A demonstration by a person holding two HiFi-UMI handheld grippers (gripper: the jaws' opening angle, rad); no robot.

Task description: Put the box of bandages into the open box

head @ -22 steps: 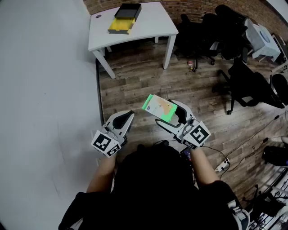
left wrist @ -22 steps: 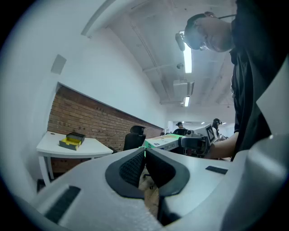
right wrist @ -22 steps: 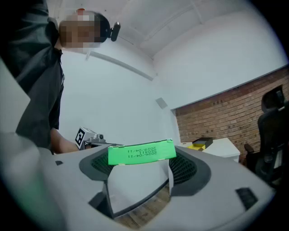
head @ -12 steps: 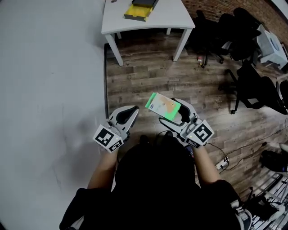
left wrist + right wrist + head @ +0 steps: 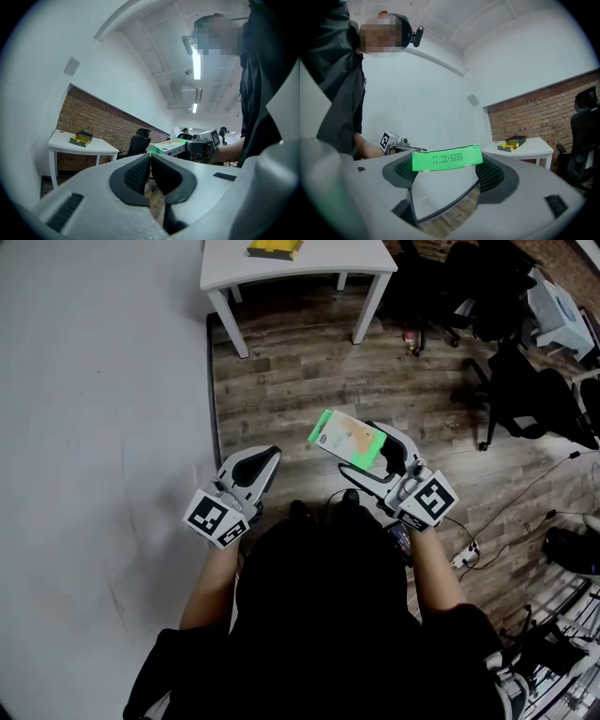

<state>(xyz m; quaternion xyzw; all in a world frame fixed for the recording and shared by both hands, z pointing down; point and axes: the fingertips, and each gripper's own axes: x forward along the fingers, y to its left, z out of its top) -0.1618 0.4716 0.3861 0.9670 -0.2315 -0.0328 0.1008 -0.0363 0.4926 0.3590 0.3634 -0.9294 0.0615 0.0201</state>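
Note:
A green and white box of bandages (image 5: 348, 437) is clamped between the jaws of my right gripper (image 5: 373, 454), held above the wooden floor. In the right gripper view its green end flap (image 5: 446, 158) spans the gap between the two pads. My left gripper (image 5: 259, 472) is shut and holds nothing; its pads touch (image 5: 151, 172). The open box (image 5: 274, 248), yellow inside with a dark lid, lies on a white table (image 5: 309, 261) at the top edge of the head view. It also shows far off in both gripper views, open box (image 5: 81, 138) and open box (image 5: 511, 142).
Black office chairs (image 5: 525, 390) stand at the right. A white wall (image 5: 94, 427) fills the left of the head view. Cables and a power strip (image 5: 464, 562) lie on the floor at my right. The wooden floor (image 5: 281, 390) runs from me to the table.
The view has shifted so the table and open box sit higher, now cut by the top edge. Both grippers keep their pose; the bandage box stays in the right one.

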